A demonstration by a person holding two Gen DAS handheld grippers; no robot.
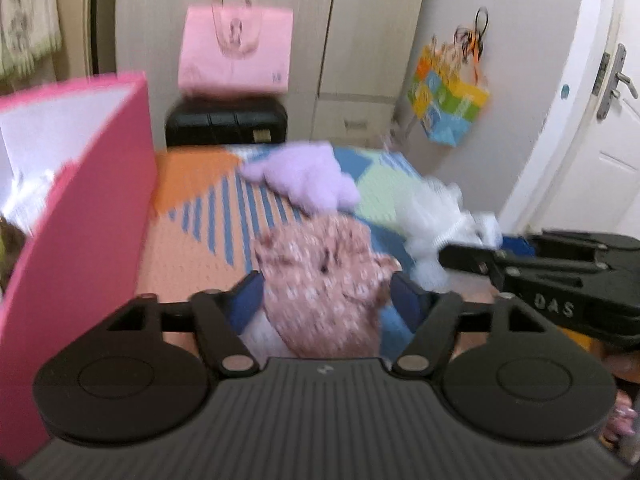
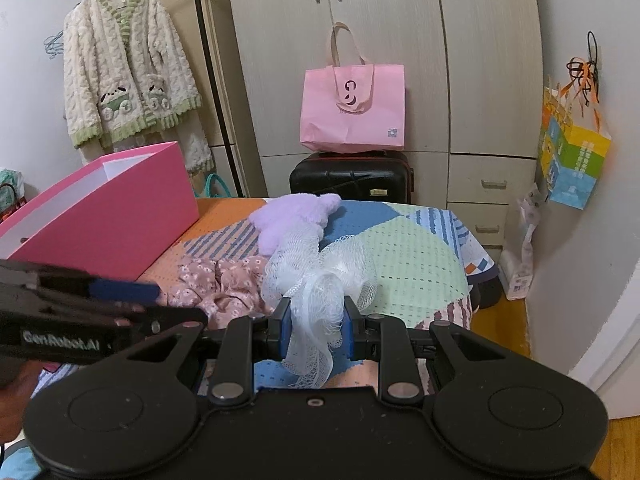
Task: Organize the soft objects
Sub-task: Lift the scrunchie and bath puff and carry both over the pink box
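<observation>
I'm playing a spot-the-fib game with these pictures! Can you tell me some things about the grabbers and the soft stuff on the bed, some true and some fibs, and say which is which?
1. The right gripper is pinching the white mesh pouf. True.
2. The left gripper squeezes the pink floral cloth tight. False: its jaws stand apart around the cloth, not pressing it.
3. The purple plush is inside the pink box. False: it lies on the bed cover, beside the box.
4. A pink bag stands on the black suitcase. True.
</observation>
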